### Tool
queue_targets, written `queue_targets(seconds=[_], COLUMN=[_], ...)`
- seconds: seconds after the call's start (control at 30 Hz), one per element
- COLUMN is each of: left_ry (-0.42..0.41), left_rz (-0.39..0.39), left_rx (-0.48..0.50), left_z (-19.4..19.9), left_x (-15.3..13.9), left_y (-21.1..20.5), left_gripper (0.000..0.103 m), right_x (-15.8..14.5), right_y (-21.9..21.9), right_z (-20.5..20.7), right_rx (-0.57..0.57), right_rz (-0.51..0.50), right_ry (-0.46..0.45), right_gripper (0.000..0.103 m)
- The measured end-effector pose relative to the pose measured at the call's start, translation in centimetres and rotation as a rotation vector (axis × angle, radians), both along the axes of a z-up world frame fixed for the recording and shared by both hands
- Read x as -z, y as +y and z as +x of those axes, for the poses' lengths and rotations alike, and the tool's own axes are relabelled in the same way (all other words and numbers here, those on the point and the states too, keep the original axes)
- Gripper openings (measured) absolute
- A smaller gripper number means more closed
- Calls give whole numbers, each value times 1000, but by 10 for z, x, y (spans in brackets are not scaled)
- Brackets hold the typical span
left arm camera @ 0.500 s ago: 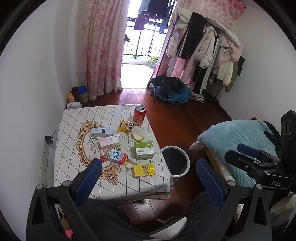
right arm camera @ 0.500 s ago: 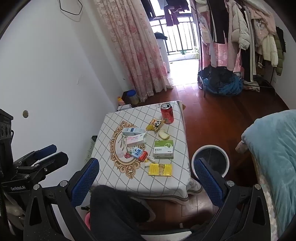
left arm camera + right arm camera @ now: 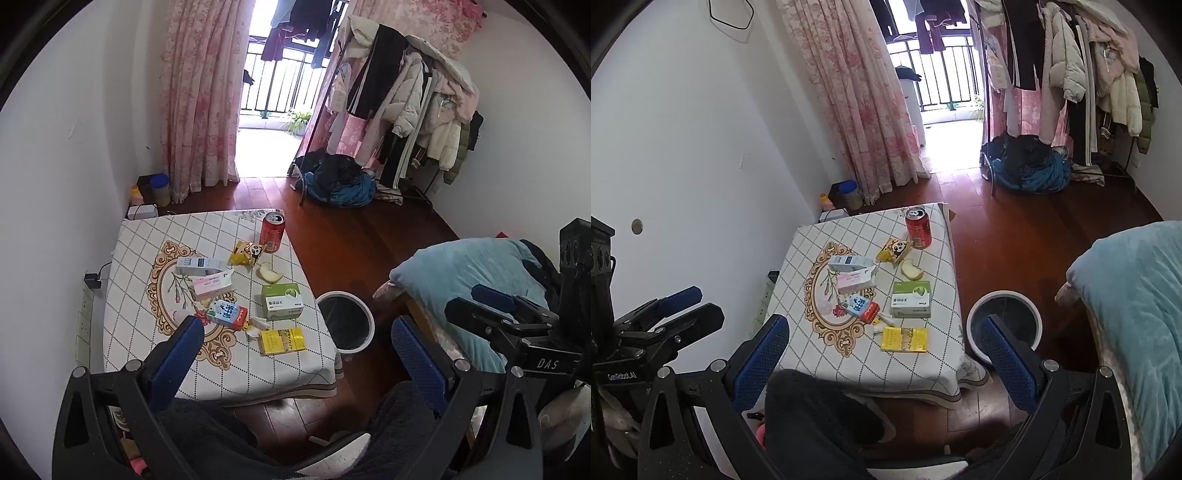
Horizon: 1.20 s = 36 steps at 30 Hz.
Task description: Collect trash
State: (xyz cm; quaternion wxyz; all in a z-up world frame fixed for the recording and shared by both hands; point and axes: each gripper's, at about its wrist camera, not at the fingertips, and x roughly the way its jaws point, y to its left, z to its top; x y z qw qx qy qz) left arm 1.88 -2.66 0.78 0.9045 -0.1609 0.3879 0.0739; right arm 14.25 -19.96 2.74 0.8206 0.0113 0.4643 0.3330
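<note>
- Both tongs up and back from the surface (image 3: 140, 254), tilted down at it. Left tongs (image 3: 295, 343) spread wide, nothing between the fingers. Right tongs (image 3: 882, 343) the same: wide and empty.
- Trash all lies on the surface, none picked up as far as I can see: red can (image 3: 272, 232) upright at the far edge, panda snack wrapper (image 3: 246, 253) just beside it, a bitten piece of food (image 3: 270, 274), two small cartons (image 3: 207, 275) touching near the middle, a blue-and-red drink carton (image 3: 226, 314), green box (image 3: 282, 301), yellow pack (image 3: 282, 340) nearest me, small scraps (image 3: 255, 326) between the last three.
- Bin (image 3: 345, 321) stands on the floor just off the surface's right edge; I can't make out anything inside it.
- My read: opening step, choosing the first item; nothing collected.
- Next move, I judge: bring one pair of tongs down on a near item, likely the yellow pack. It lies flat, so I'd want a low approach across its short sides, then a short carry right to the bin.
- Risk: nudging the neighbouring scraps.
</note>
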Motion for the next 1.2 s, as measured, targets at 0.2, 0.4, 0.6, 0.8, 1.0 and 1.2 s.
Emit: queue_targets(seconds=[0.2,0.4,0.6,0.8,1.0,1.2], left_ry=[-9,-12,-15,-18,-18,-18], left_rz=[-6,-5,-8,-7,-11,-12], left_rx=[21,25,24,24,25,23], left_z=[-12,-11,-10,-11,-11,-12], left_x=[-2,-6,-8,-10,-11,-12], left_y=[9,8,8,8,8,10], left_gripper=[103,103,103,103,103,103], right_x=[-5,-11,-16,-16,-15,-15], right_y=[2,9,14,16,19,20], right_z=[1,0,-2,-2,-4,-3], right_rx=[1,0,-5,-7,-7,-7], right_rz=[-7,-17,-26,-26,-24,-23], right_ry=[-2,-6,-22,-26,-26,-26], right_gripper=[103,103,103,103,103,103])
